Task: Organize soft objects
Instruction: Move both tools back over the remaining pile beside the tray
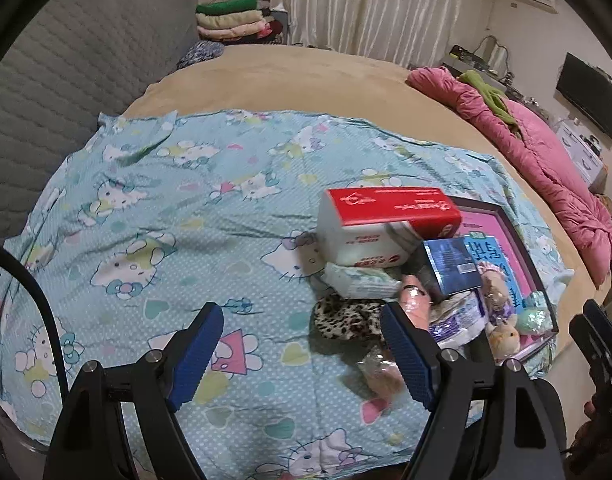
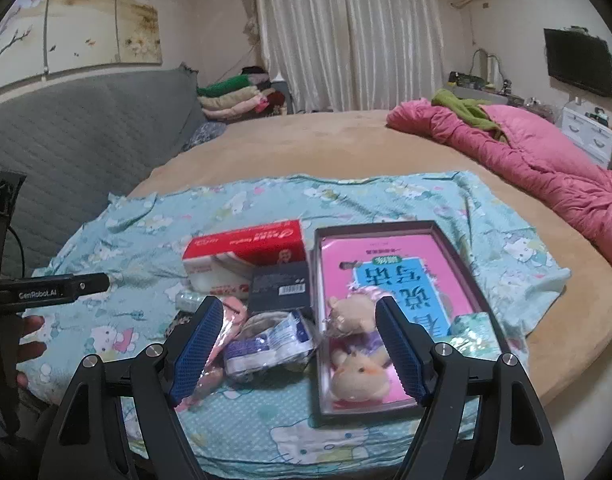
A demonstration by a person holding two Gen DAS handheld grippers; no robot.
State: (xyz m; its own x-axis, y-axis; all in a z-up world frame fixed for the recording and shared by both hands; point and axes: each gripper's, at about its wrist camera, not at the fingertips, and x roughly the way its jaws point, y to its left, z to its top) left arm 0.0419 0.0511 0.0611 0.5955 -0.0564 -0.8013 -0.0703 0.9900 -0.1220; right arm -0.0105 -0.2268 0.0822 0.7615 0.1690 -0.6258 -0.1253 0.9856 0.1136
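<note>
From the left wrist view, your left tongs (image 1: 306,354) are spread wide and hold nothing, hanging over the bare middle of the cartoon-print cloth (image 1: 166,200) on the bed (image 1: 290,76). The clutter sits toward the cloth's right edge: a red and white tissue pack (image 1: 382,228), a dark blue box (image 1: 450,266), a leopard-print soft piece (image 1: 346,318) and a small clear-wrapped bundle (image 1: 380,372) just beside your right-hand pad. Go for the leopard piece with these tongs: swing right, come down from above, and close on its bulk, not the cloth under it (a pinched cloth would drag the whole pile).

From the right wrist view, your right tongs (image 2: 298,350) are also spread and empty, hovering above the near end of the dark shallow tray (image 2: 406,226) near the cloth's near right corner. In the tray lie a pink book (image 2: 386,264), 2 plush toys (image 2: 358,372) at its near end and a pale green packet (image 2: 472,326) by its right wall. A crinkly white and purple pack (image 2: 272,346) lies just left of the tray wall. Centre on 1 plush only, straddle its body, and lower until both pads clear the tray rim before you squeeze.
</note>
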